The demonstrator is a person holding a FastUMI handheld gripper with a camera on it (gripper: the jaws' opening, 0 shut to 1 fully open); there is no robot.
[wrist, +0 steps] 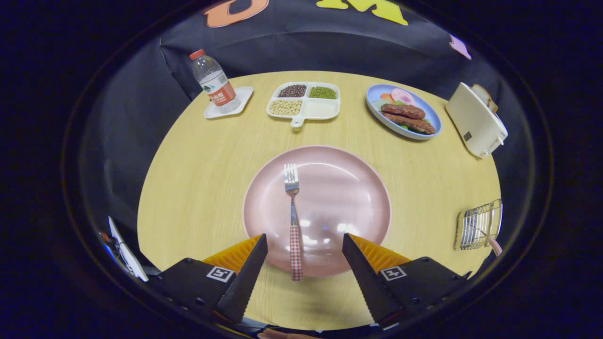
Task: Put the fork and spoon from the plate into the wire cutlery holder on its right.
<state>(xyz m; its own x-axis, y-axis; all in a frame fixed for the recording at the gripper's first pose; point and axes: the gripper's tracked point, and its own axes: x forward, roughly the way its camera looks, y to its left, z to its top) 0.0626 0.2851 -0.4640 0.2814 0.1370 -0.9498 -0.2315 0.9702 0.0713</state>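
Observation:
A pink plate (348, 188) sits on the round wooden table just ahead of my fingers. A fork (293, 212) with a red checked handle lies on the plate's left half, tines pointing away, its handle end hanging over the near rim between my fingers. My gripper (305, 240) is open, fingers on either side of the handle and apart from it. The wire cutlery holder (478, 225) stands to the plate's right near the table edge, with a pinkish handle sticking out of it.
Along the far side of the table stand a water bottle (214, 82) on a white coaster, a white divided dish (305, 104) of beans, a blue plate (404, 115) of sausages and vegetables, and a cream toaster (476, 120) holding bread.

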